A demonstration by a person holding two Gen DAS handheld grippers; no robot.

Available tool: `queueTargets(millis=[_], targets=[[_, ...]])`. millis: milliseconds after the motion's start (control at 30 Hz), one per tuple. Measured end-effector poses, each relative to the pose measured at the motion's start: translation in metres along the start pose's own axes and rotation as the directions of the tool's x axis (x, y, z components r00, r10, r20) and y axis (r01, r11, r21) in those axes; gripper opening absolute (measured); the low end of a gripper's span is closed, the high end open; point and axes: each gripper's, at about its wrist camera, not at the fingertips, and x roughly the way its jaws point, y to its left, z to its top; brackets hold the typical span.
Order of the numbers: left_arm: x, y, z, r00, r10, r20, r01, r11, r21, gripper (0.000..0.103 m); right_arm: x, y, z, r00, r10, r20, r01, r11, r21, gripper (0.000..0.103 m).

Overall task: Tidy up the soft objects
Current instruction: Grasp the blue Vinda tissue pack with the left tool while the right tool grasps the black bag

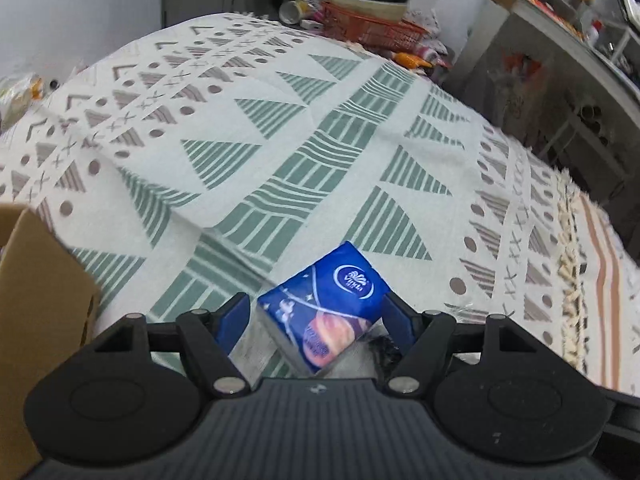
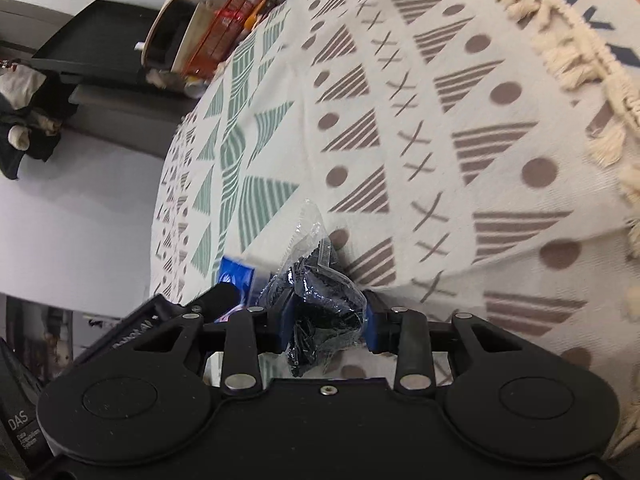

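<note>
My left hand-held gripper (image 1: 316,320) is clamped on a small blue plastic-wrapped tissue pack (image 1: 326,304), its blue fingers (image 1: 232,320) pressing in from either side. The pack sits tilted between them, held above the cloth: its long axis runs diagonally, the far corner pointing up and away to the right, the near end dipping down toward the gripper body. On the blue wrapper I can read a white oval logo with "Vinda" in it; below that there is a striped orange planet and a small cartoon figure, but the rest of the print is too blurred to read.

My right hand-held gripper (image 2: 326,320) is squeezed shut on a crumpled clear plastic bag of dark navy fabric (image 2: 324,304). The bag's sealed, serrated end sticks up and away from the fingers, leaning slightly left, while the dark bundle bulges between the pads. Just left of it in that view I catch a corner of the same blue pack, close beside the bag.

Everything hangs over a white woven cloth with green and brown striped triangles, dots and crosses (image 1: 280,128), with a cream fringed edge (image 2: 568,52). A brown cardboard box flap (image 1: 36,280) rises at my left; I cannot see inside. At the far end, an orange wire basket (image 1: 372,28) holds a round, dark-centred cushion-like thing.
</note>
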Motion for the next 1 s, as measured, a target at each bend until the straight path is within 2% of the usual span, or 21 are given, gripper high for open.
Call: queueTargets(millis=[67,200,467,567,833,1000], targets=[[0.007,-0.006,-0.001,1.000,0.004,-0.020,-0.003,0.999,0.051,0.071,-0.001,-0.003,0.001,1.000,-0.011,0.023,0.010,1.000,0.013,0.034],[0.013,-0.012,-0.005,1.000,0.019,-0.015,-0.017,0.993,0.120,0.071,-0.007,-0.007,0.005,0.997,-0.034,0.073,0.031,0.999,0.037,0.034],[0.020,-0.025,-0.006,0.999,0.044,-0.005,-0.042,0.967,0.252,0.071,-0.004,-0.009,0.006,0.998,-0.023,0.059,0.020,0.999,0.047,0.035],[0.025,-0.025,-0.007,0.999,0.039,-0.022,-0.032,0.965,0.259,0.071,-0.001,-0.007,0.006,0.998,-0.020,0.055,0.018,0.999,0.041,0.035],[0.031,-0.031,-0.010,0.998,0.065,0.007,-0.065,0.952,0.300,0.070,-0.001,-0.010,0.007,0.999,-0.009,0.053,0.007,0.999,0.043,0.035],[0.024,-0.026,-0.013,0.998,0.064,0.024,-0.068,0.964,0.256,0.064,-0.001,-0.007,0.006,0.998,-0.010,0.054,0.009,1.000,0.027,0.035]])
